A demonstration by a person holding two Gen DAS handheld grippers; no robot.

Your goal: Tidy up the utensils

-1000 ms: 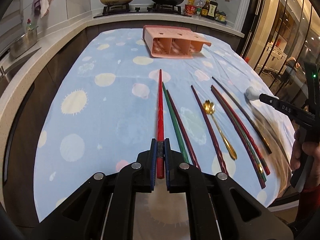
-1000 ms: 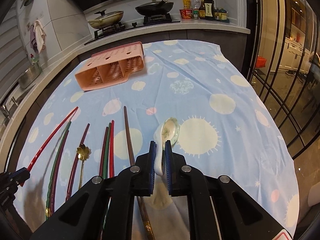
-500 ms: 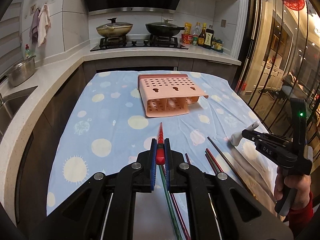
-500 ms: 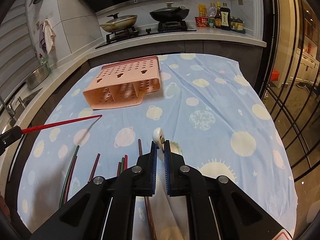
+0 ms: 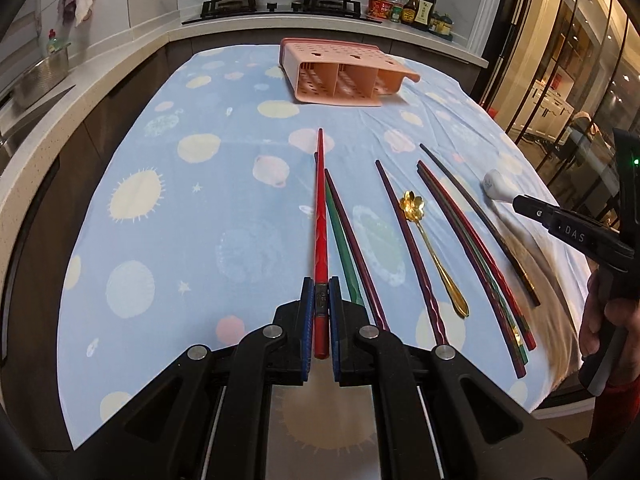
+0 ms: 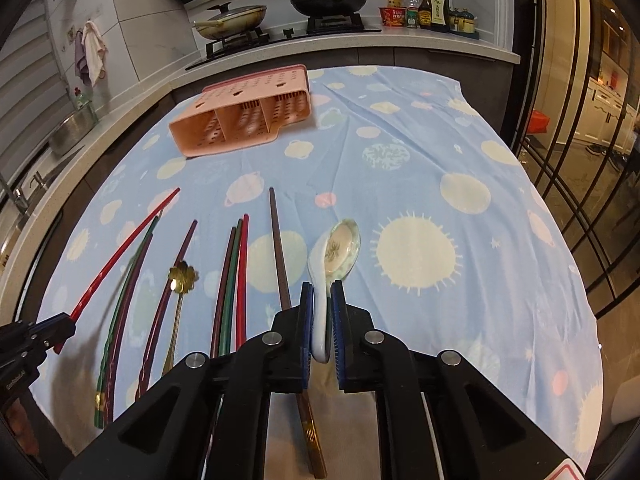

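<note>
a red chopstick [image 5: 320, 216] is being gripped by the left gripper [image 5: 321, 320], a ceramic spoon [image 6: 334, 256] by the right gripper [image 6: 323, 320]; the pink caddy [image 5: 340, 76] is lying empty, nothing being stored yet.

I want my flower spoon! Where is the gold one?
The gold flower spoon lies on the blue tablecloth, right of centre in the left wrist view, between a maroon chopstick and a chopstick bundle.

Behind your table's blue spotted cloth [image 5: 168, 216] you have a stove [image 6: 280, 36] carrying a lidded pan [image 6: 230, 20] and a dark wok [image 6: 330, 0], sauce bottles [image 6: 430, 10] alongside, and a steel pot [image 5: 38, 78] at left.
</note>
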